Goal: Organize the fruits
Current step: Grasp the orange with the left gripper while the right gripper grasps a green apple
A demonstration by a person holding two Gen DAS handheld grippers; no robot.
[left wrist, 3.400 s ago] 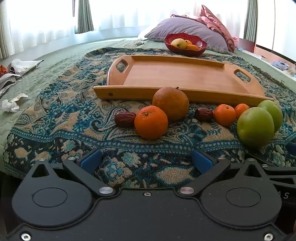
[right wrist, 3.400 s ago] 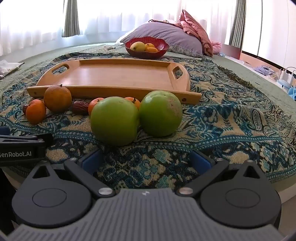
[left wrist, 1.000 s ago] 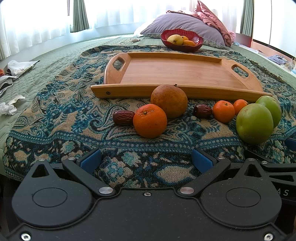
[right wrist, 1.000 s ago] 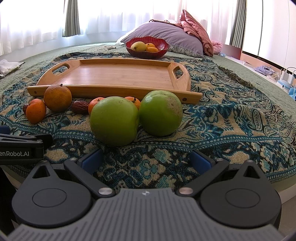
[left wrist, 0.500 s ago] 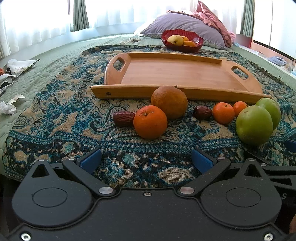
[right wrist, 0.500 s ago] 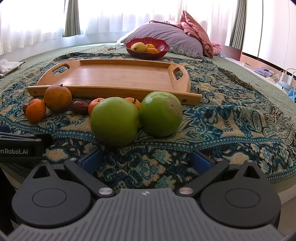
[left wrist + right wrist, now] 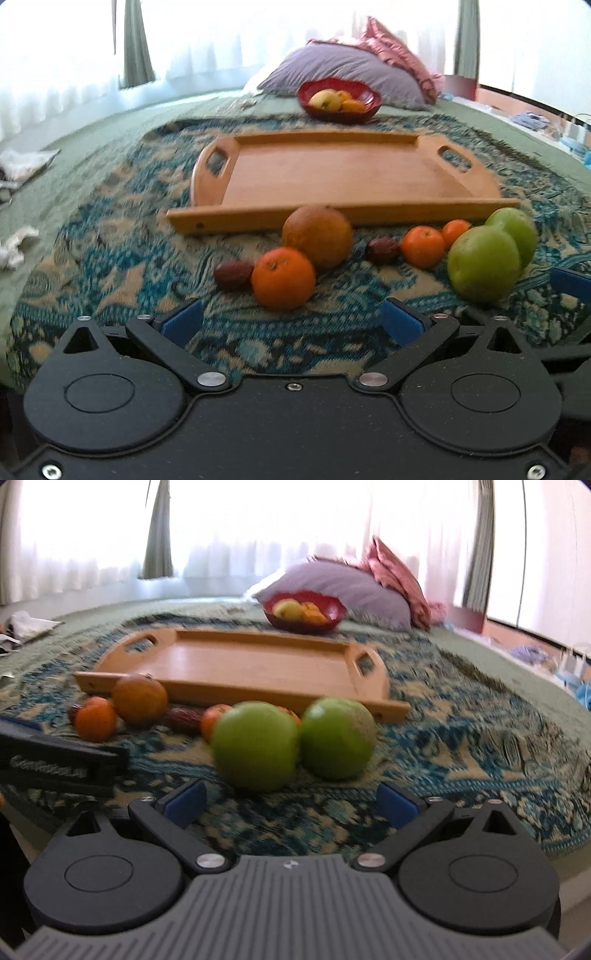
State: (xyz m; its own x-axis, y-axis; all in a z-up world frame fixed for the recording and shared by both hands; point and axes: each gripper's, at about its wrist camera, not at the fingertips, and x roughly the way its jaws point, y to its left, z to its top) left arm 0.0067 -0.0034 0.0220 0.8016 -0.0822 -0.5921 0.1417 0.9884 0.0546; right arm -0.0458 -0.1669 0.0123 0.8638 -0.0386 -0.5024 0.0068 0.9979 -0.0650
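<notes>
A row of fruit lies on the patterned blanket in front of an empty wooden tray. In the left wrist view an orange sits just ahead of my open left gripper, with a larger brownish orange behind it, two dark dates, two small tangerines and two green apples. In the right wrist view the green apples lie close before my open right gripper. Neither gripper holds anything.
A red bowl with yellow and orange fruit stands behind the tray, before a purple pillow. Crumpled paper lies on the green bedspread at the left. The left gripper's finger shows at the right view's left edge.
Both grippers have risen and moved a little toward the fruit; both views are now blurred by motion. The fruit and tray have not moved, and both grippers stay open.
</notes>
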